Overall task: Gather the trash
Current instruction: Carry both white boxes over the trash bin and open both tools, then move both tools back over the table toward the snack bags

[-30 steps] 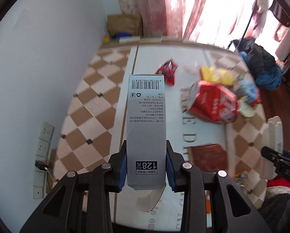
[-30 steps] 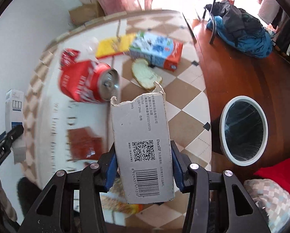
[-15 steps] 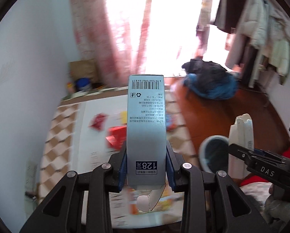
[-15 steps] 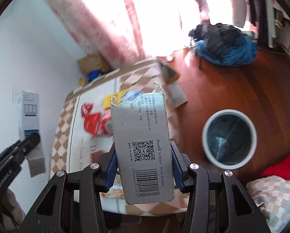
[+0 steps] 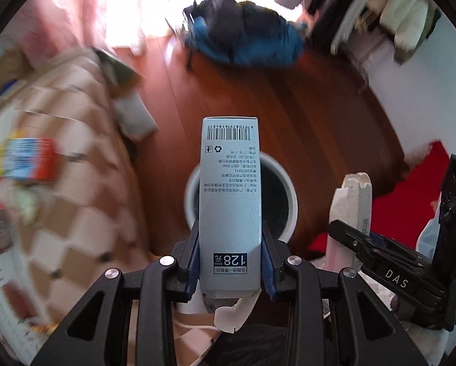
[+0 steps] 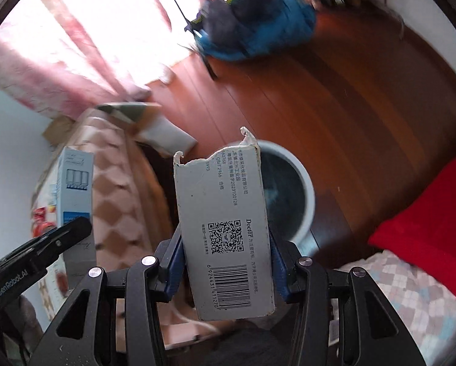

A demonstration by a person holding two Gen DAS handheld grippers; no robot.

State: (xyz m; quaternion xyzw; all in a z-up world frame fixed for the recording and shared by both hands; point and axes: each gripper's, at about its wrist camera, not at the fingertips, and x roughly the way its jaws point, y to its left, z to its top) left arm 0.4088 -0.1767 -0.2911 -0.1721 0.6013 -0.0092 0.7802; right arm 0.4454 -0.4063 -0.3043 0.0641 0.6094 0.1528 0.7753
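Red-brown wood floor (image 5: 319,128), round white bin (image 6: 292,195) below. Left gripper (image 5: 230,262) clamped on tall blue-grey box (image 5: 229,201); right gripper (image 6: 225,270) clamped on torn grey box (image 6: 223,222). Risk: dropping off-centre, boxes bumping, hitting rim, landing outside.

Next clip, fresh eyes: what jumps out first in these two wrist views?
Each view is filled by a cardboard box clamped upright at centre: a tall grey-blue box in the left gripper, and a torn-topped grey box in the right gripper. Behind both boxes sits a white-rimmed bin on the red-brown wooden floor, with the checked tablecloth blurred at the left.
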